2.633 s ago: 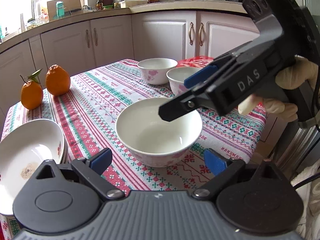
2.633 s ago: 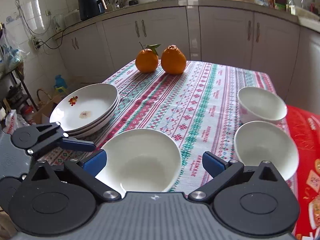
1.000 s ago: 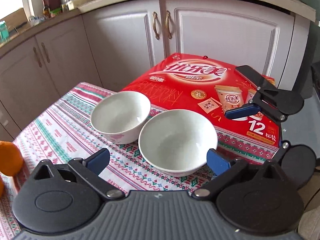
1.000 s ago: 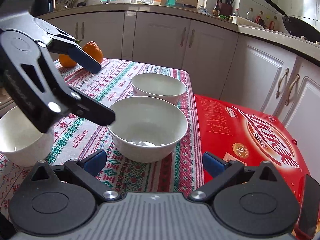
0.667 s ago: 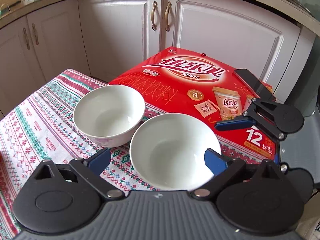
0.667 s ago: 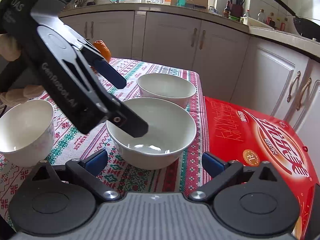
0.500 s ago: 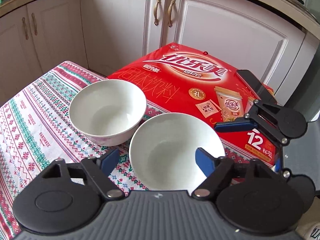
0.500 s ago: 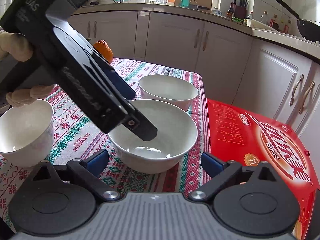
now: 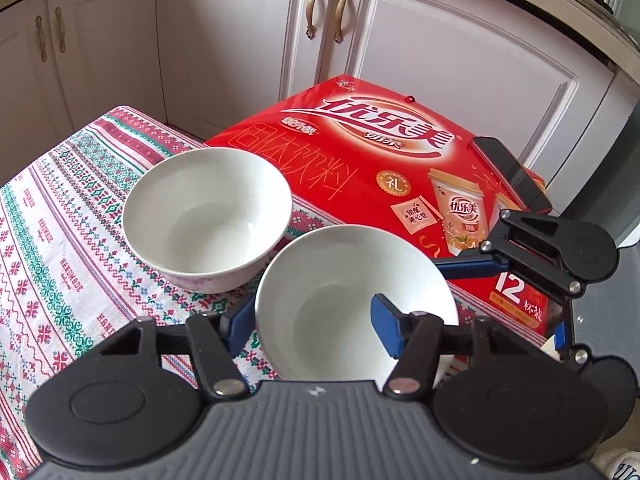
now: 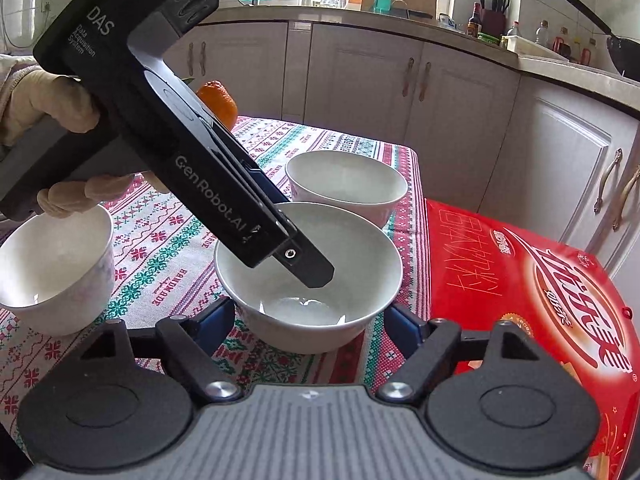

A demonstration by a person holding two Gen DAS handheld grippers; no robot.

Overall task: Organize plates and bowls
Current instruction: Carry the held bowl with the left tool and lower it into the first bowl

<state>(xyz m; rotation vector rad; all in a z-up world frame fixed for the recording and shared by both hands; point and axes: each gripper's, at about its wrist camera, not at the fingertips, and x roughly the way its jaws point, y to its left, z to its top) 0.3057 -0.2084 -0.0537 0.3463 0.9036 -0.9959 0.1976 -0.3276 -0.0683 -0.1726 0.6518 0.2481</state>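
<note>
Left gripper (image 9: pixel 312 322): fingers have just closed in on the rim of the near white ceramic bowl (image 9: pixel 352 300). One blue pad sits outside the wall, the other inside the bowl, pinching the wall between them. Right-wrist view confirms: one black finger (image 10: pixel 308 268) reaches down into the bowl's hollow.

Right gripper (image 10: pixel 310 326): fingers have just been closing, one on each side of the same bowl, low at its outer wall. Left pad looks close to the wall; right pad is partly hidden behind the bowl. Can't tell if either presses, so reading it as still spread around the bowl.

Bowl stands upright on the patterned red-green-white tablecloth (image 9: pixel 60 248) covering the counter, near the edge next to the red printed cardboard drink box (image 9: pixel 380 148). Second white ceramic bowl (image 9: pixel 208 216) is just beside it, further in; rims look close, contact unclear. Third white bowl (image 10: pixel 52 268) is at the left in the right-wrist view, well apart. Orange citrus fruit (image 10: pixel 218 100) is partly hidden behind the left gripper body. Dark phone (image 9: pixel 510 178) lies on the box's far corner. Gloved hand (image 10: pixel 52 112) holds the left gripper's handle.
</note>
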